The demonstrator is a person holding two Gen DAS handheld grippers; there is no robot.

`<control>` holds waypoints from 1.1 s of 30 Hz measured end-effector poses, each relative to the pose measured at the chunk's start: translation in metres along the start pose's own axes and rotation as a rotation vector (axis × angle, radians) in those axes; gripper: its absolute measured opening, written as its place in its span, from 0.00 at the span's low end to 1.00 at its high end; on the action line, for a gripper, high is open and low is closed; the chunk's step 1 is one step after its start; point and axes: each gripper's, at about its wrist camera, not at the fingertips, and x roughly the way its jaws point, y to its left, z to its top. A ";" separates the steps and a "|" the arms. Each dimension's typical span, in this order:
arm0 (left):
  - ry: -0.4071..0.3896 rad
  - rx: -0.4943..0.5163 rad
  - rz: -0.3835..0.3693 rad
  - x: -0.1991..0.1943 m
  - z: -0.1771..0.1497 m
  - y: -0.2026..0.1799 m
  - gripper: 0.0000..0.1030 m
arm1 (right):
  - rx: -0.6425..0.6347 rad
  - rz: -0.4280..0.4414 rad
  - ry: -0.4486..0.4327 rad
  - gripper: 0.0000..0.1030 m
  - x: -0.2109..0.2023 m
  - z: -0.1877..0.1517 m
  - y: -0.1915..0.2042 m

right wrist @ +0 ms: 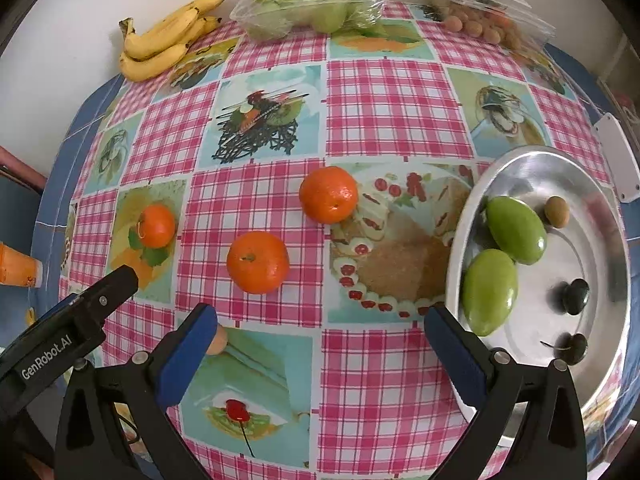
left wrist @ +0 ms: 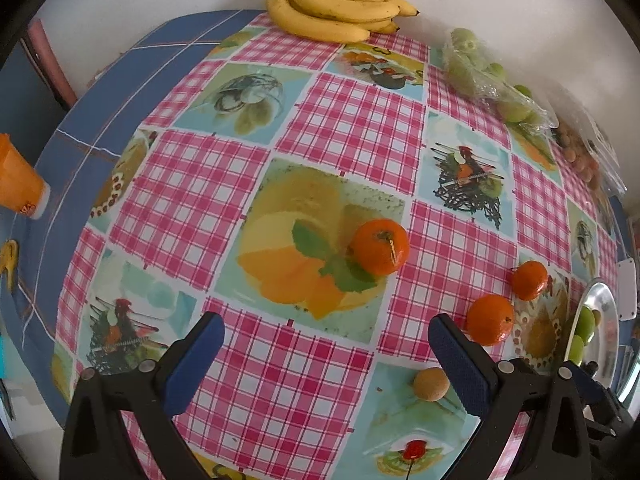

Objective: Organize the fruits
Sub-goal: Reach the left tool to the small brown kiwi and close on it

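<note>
Checked tablecloth (right wrist: 360, 92) covers the table, centre open. Silver tray (right wrist: 532, 168) at right edge: 2 green mangoes (right wrist: 516, 230), 1 small brown fruit, 2 dark ones. 1 banana bunch (left wrist: 336, 12) at far edge. 3 tangerines (right wrist: 257, 262) loose mid-table. Left gripper (left wrist: 326, 334) and right gripper (right wrist: 320, 330): both spread, empty.

Three mandarins (right wrist: 258, 262) left of the tray (right wrist: 528, 168)

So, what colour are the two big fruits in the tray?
Green, seen best in the right wrist view.
</note>
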 end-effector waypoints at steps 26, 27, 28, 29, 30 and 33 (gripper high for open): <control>0.005 0.005 -0.076 0.002 -0.006 -0.008 1.00 | 0.034 0.026 -0.068 1.00 -0.017 0.000 -0.022; 0.010 0.009 -0.074 0.003 -0.007 -0.010 1.00 | 0.041 0.022 -0.077 1.00 -0.021 0.001 -0.025; 0.013 0.010 -0.075 0.003 -0.008 -0.010 1.00 | 0.044 0.015 -0.083 1.00 -0.023 0.001 -0.027; 0.017 0.010 -0.077 0.004 -0.009 -0.011 1.00 | 0.050 0.006 -0.090 1.00 -0.026 0.002 -0.029; 0.024 0.010 -0.080 0.006 -0.010 -0.012 1.00 | 0.056 0.003 -0.094 1.00 -0.027 0.002 -0.032; 0.055 0.014 -0.103 0.011 -0.015 -0.018 0.99 | 0.084 0.012 -0.090 0.99 -0.029 0.003 -0.041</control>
